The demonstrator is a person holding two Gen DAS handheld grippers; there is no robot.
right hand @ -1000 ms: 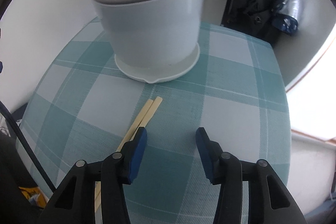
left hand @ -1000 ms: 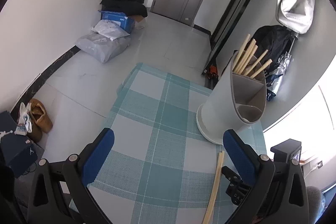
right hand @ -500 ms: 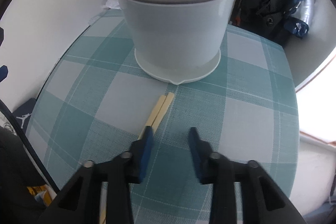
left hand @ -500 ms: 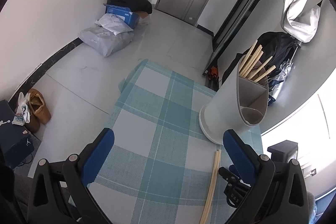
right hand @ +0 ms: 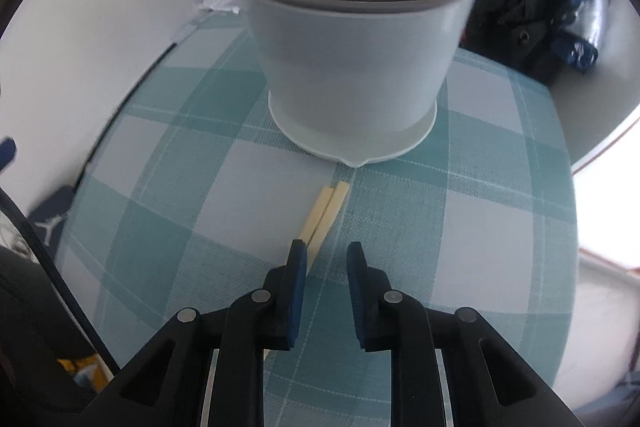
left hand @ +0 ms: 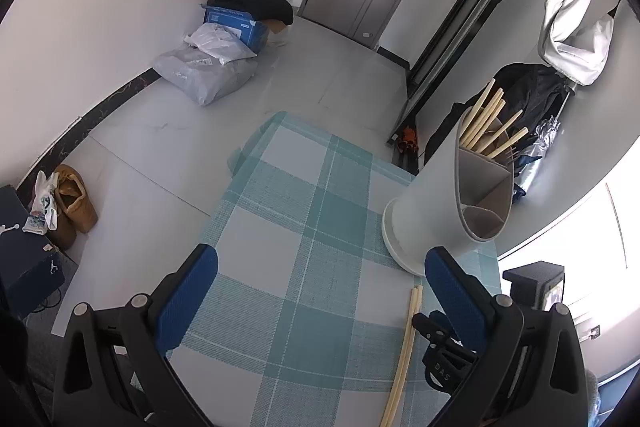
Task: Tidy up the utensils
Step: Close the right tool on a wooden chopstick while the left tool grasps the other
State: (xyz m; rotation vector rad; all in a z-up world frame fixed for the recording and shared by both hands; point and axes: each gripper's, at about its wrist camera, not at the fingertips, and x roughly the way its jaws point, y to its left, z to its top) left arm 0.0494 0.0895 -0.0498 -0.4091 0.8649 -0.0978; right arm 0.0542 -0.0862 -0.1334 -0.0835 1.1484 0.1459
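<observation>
A pair of pale wooden chopsticks [right hand: 326, 209] lies on the teal checked cloth [right hand: 460, 211] in front of a white divided utensil holder [right hand: 352, 67]. My right gripper [right hand: 326, 259] hovers just behind the chopsticks' near part, jaws narrowed but apart, nothing between them. In the left wrist view the holder [left hand: 444, 203] stands at right with several chopsticks [left hand: 486, 125] in its far compartment, and the loose pair [left hand: 404, 347] lies by the right finger. My left gripper [left hand: 320, 281] is wide open and empty above the cloth.
The table's edges run close on the left and right of the cloth. On the floor beyond are a grey bag [left hand: 208, 75], a blue box [left hand: 236, 27] and brown shoes [left hand: 74, 199]. Dark bags [left hand: 532, 95] lean by the wall at right.
My right gripper's jaws have narrowed a good deal and moved toward the chopsticks and holder. The left gripper has risen slightly and stays wide open.
</observation>
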